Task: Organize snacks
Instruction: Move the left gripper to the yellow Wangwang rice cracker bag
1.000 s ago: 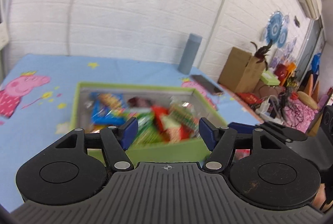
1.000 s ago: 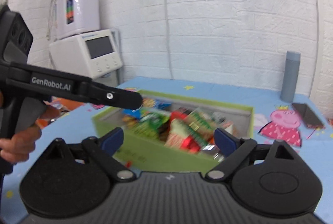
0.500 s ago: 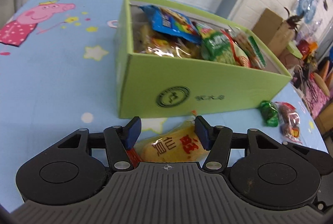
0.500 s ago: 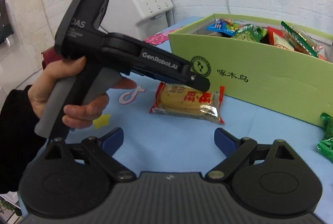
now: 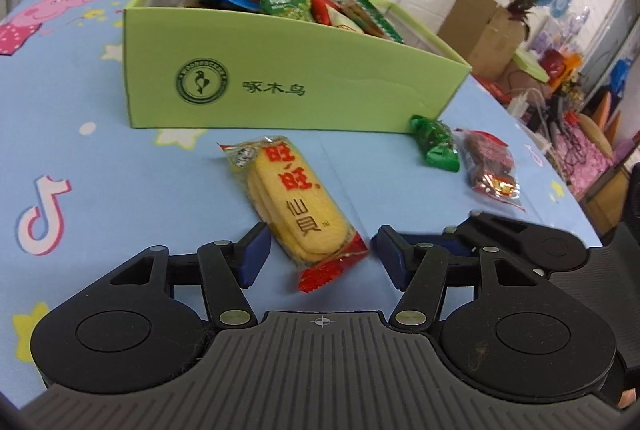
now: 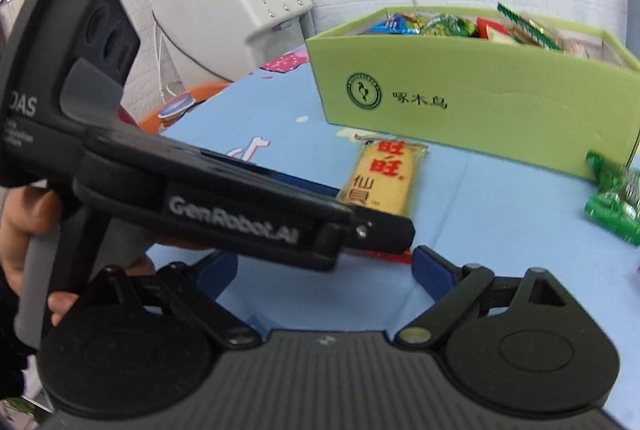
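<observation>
A: Reading labels left to right: which markings are legible?
B: "GenRobot.AI" on the left gripper [image 6: 394,232] body as seen from the right wrist view; a round woodpecker seal and "啄木鸟" on the green box [image 5: 280,86]; red "旺旺" and black "仙贝" on the yellow cracker packet [image 5: 294,204]

A: Left gripper [image 5: 318,250] pose and jaw state?
B: Angled down at the blue tablecloth [image 5: 120,190]. Jaws opening; the packet's near end lies between them, flat on the cloth, ungripped, just in front of the box

A: Right gripper [image 6: 324,272]?
B: Jaws wide, nothing between them. A green packet [image 5: 436,142] and a red packet [image 5: 490,164] lie at the box's right corner
</observation>
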Action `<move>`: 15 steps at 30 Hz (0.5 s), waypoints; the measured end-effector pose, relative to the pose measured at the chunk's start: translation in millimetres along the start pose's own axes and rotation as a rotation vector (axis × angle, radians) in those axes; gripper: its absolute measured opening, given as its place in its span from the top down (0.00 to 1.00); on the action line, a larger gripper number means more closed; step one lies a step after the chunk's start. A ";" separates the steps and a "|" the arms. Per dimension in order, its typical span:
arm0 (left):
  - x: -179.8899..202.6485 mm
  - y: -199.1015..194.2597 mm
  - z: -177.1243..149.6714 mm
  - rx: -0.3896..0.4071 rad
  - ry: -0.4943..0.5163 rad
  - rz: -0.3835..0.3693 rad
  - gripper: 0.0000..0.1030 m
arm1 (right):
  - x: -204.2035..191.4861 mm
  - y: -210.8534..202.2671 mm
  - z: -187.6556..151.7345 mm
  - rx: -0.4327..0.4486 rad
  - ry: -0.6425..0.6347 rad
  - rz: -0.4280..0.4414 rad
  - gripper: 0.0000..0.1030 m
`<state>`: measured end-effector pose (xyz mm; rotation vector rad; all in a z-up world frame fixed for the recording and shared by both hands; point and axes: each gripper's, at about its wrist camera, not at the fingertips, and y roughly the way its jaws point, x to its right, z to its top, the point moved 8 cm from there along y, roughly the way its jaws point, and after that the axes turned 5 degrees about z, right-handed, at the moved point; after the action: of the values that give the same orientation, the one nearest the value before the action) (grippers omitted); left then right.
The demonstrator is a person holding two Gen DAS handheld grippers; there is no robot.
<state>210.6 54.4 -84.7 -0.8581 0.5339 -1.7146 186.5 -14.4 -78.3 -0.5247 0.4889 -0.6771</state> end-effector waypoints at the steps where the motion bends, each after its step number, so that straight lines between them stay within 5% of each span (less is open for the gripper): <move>1: -4.2 -0.6 3.9 0.000 -0.034 0.008 0.56 | 1.0 0.7 3.7 0.008 -0.021 -0.020 0.10; 4: -12.2 0.2 16.2 0.007 -0.093 -0.006 0.57 | 6.0 12.8 12.4 -0.003 -0.027 -0.022 0.10; 8: -17.1 9.0 17.4 -0.036 -0.075 -0.004 0.76 | 7.1 27.8 16.9 -0.029 -0.019 -0.012 0.09; 15: 7.6 -12.2 -18.9 -0.050 -0.041 -0.044 0.77 | -11.2 1.4 -5.6 -0.037 -0.020 0.010 0.08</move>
<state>187.3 49.5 -85.9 -0.9451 0.5363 -1.7264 176.3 -7.3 -80.6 -0.5627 0.4856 -0.6532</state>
